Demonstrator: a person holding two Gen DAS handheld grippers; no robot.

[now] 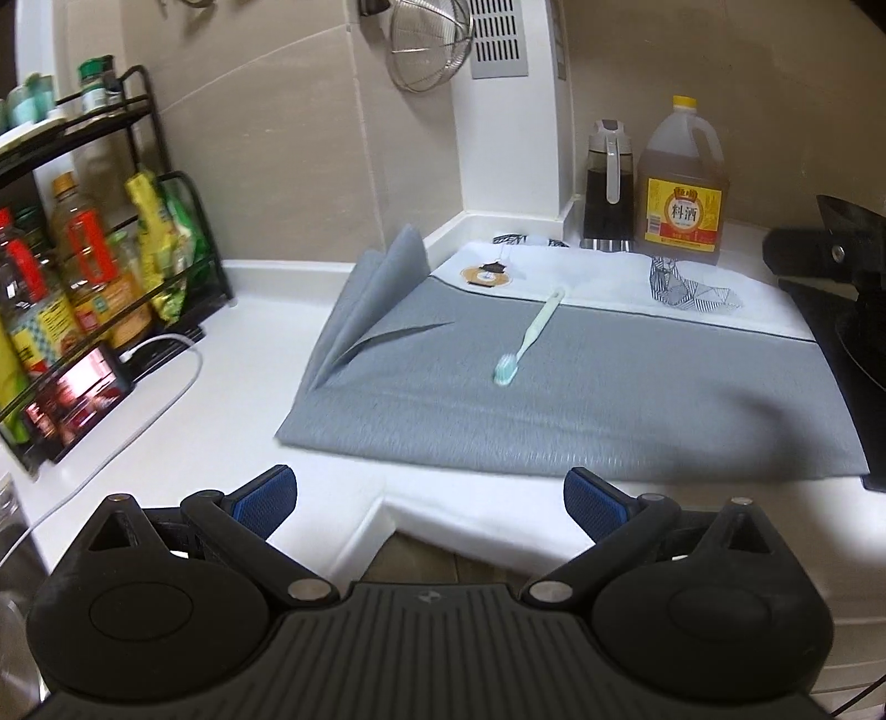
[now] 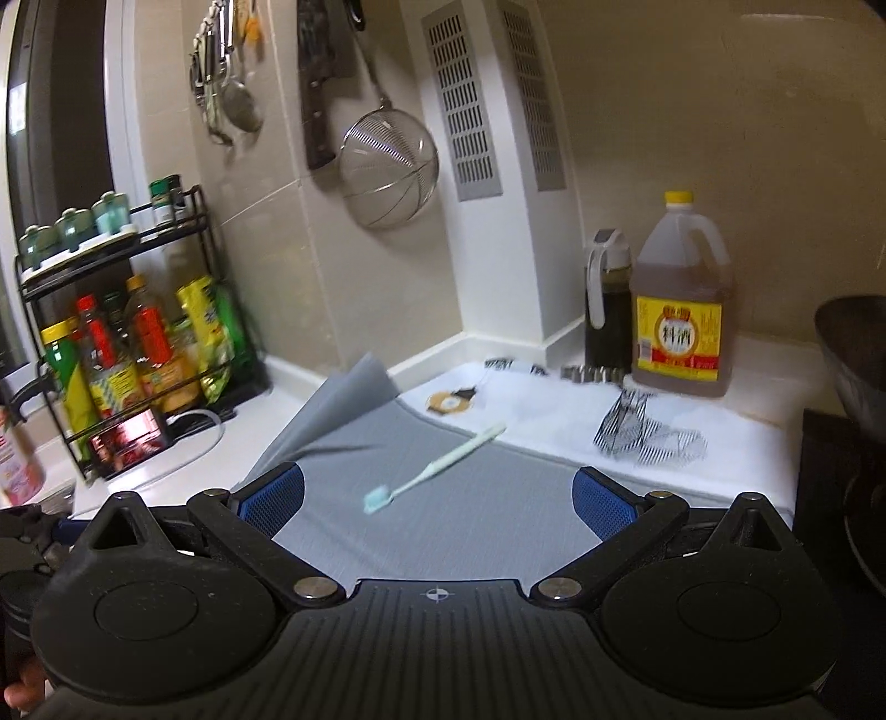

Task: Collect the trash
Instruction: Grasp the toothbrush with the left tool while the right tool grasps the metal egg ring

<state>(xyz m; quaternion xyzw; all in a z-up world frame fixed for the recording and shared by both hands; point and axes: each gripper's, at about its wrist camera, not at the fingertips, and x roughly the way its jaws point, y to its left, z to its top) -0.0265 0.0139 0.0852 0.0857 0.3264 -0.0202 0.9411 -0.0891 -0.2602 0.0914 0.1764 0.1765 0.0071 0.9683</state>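
Blue-padded fingers of the left gripper (image 1: 431,501) stand wide apart with nothing between them, hanging over the front edge of the white countertop (image 1: 266,354), short of the grey mat (image 1: 581,399). The right gripper (image 2: 437,501) is likewise spread wide and empty, poised above the near part of the same mat, its pads flanking open grey fabric. Just beyond lies a pale green toothbrush (image 1: 529,338), flat on the mat, bristle head toward the cameras and handle angled away to the right, its tip reaching the white cloth (image 1: 609,277) that covers the mat's far side. On that cloth sit a small round brown-and-white wrapper (image 1: 487,274) near the toothbrush tip and a crumpled black-and-white patterned wrapper (image 1: 686,288) farther right. The mat's far left corner is folded up against the wall. Behind the cloth, a dark sauce dispenser (image 1: 608,188) stands just beside a large yellow-capped cooking wine jug (image 1: 684,183). At left, a black wire rack (image 1: 111,249) holds condiment bottles, and a wire strainer (image 1: 429,44) hangs on the tiled wall.
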